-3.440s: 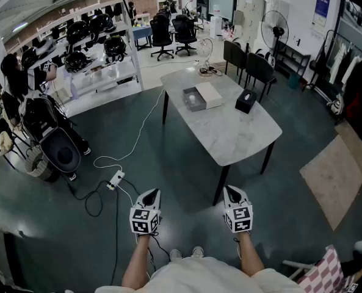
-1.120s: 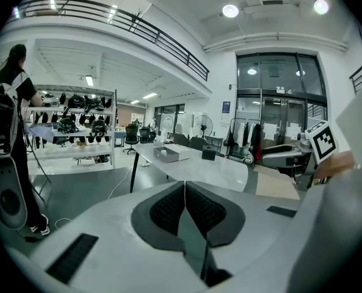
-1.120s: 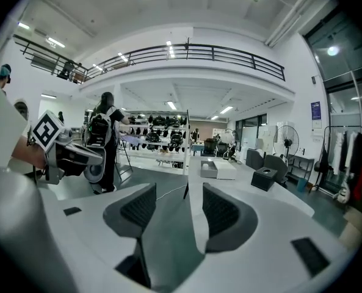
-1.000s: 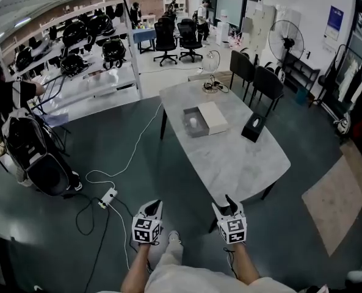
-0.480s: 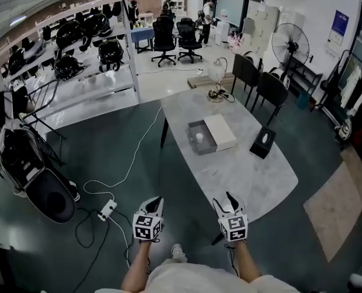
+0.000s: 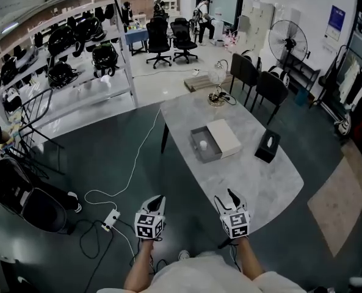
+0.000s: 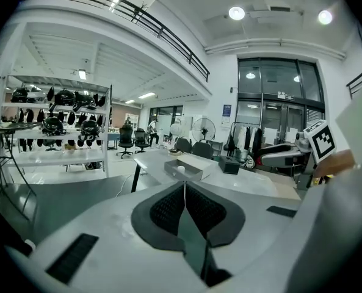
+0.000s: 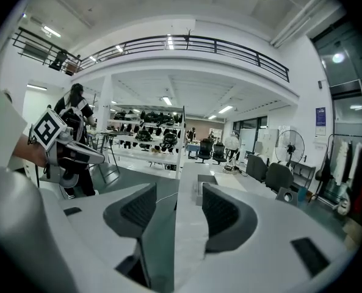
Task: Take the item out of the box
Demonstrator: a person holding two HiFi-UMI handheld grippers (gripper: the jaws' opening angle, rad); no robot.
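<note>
Approach: over the last few seconds the person has walked up to the table [image 6: 254,182]. Its near end, which lay well ahead before, now sits just past the grippers at 12 o'clock.
Box: the open grey box [image 6: 207,153] stands mid-table, at about 12 o'clock from the person, and is closer than it was. It has not moved on the tabletop.
Item: a small white item [image 6: 203,144] lies inside the box, untouched.
Lid: a white lid [image 6: 224,138] lies flat, touching the box on its 3 o'clock side.
Neighbour: a black tissue box [image 6: 268,146] stands further toward 3 o'clock, apart from the lid.
Left gripper: the left gripper [image 6: 159,199] is held low short of the table, jaws pressed together with nothing between them.
Right gripper: the right gripper [image 6: 224,196] is just at the table's near edge. Its jaws stand apart and empty, and its own view shows the tabletop and box through the gap.
Meaning for the task: only the walk-up looks done, I'd say. The box is still well out of reach, so more closing in toward 12 o'clock is needed. The right gripper seems the readier one for the pick.
</note>
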